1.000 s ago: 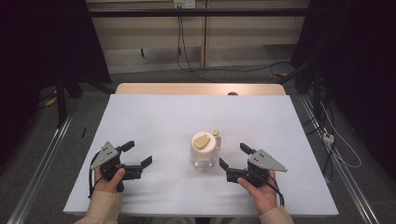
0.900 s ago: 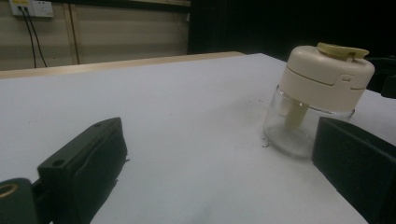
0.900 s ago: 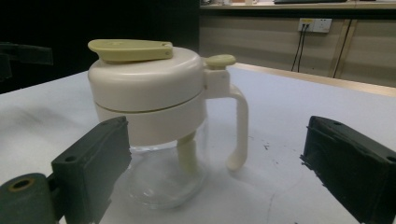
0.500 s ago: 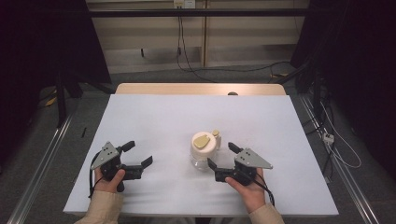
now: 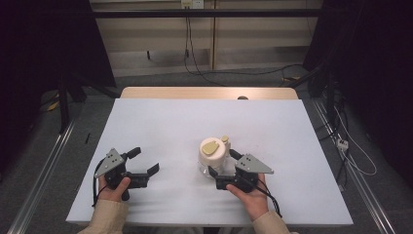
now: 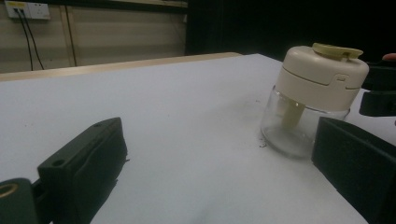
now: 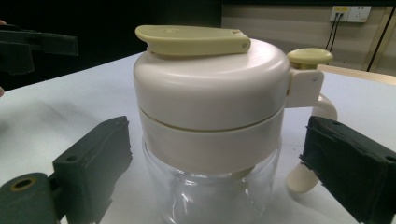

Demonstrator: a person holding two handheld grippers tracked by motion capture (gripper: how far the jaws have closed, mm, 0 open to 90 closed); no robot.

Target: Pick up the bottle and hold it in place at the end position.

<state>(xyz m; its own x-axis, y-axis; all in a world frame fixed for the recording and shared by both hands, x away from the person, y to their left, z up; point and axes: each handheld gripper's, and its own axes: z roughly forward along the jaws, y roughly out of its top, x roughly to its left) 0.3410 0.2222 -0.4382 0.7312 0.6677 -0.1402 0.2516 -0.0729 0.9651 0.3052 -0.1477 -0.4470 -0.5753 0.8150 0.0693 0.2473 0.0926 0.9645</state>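
Reached the approach step: right gripper [image 5: 220, 169] spread-jawed around the glass jar [image 5: 213, 156] with its cream lid [image 7: 210, 84] near mid-table [image 5: 195, 122], not yet pinching; left gripper [image 5: 143, 163] idle, jaws apart; next, probably closing squarely on the glass.

My white table [image 5: 160, 126] ends at twelve o'clock in a bare wooden edge [image 5: 209, 92]. Beyond it stands a beige panelled wall [image 5: 156, 44] with a socket [image 5: 191, 4] and black cables [image 5: 195, 68] trailing onto grey floor [image 5: 44, 146]. Dark curtains [image 5: 370, 63] hang at three and nine o'clock.
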